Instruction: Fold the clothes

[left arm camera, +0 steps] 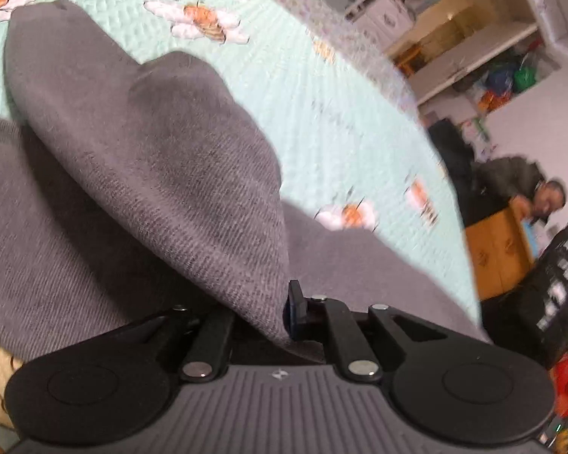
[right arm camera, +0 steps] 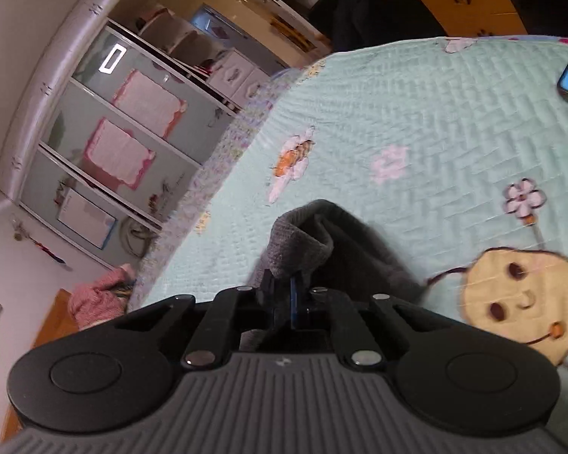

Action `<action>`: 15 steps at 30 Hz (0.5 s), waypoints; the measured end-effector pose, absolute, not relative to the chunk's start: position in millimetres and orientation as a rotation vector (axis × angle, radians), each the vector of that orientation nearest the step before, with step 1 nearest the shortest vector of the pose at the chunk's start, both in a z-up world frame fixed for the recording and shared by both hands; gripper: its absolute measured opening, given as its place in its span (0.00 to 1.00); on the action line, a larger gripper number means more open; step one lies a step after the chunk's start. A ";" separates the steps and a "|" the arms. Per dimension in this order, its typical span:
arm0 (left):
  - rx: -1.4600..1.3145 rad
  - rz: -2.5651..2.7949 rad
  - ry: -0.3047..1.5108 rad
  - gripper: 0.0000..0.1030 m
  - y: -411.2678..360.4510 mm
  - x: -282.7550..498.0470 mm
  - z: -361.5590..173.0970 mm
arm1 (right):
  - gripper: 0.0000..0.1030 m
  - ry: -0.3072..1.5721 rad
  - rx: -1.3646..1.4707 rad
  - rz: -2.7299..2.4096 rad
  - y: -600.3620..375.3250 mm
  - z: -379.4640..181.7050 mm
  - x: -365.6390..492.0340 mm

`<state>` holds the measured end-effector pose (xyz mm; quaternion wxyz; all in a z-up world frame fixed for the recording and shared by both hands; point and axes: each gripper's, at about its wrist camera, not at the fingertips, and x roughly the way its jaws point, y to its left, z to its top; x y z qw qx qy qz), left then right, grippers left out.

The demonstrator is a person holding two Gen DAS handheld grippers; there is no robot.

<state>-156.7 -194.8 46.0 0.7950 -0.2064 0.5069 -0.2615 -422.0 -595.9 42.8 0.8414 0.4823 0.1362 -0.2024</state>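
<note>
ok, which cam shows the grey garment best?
Left wrist: the grey garment fills the frame, one part lifted from the left gripper, the rest lying on the quilt. Right wrist shows only a bunched ribbed end in the right gripper.

The grey knit garment (left arm camera: pixel 163 174) lay partly spread on the mint quilted bed cover (left arm camera: pixel 322 87). One fold of it rose in a peaked flap, pinched at its lower edge in the left gripper (left arm camera: pixel 284 314). In the right wrist view, a ribbed cuff-like end (right arm camera: pixel 299 242) stood lifted, clamped in the right gripper (right arm camera: pixel 284 295), the cloth trailing down onto the cover.
</note>
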 end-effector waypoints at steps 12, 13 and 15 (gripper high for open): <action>-0.451 -0.564 1.027 0.07 -192.1 -179.4 54.9 | 0.06 0.273 1.118 -0.417 -599.5 12.2 -433.0; -0.445 -0.556 1.040 0.07 -194.1 -182.4 48.9 | 0.06 0.262 1.110 -0.421 -600.7 15.4 -432.9; -0.433 -0.537 1.070 0.07 -198.4 -187.9 35.3 | 0.06 0.310 1.102 -0.457 -604.5 9.4 -429.8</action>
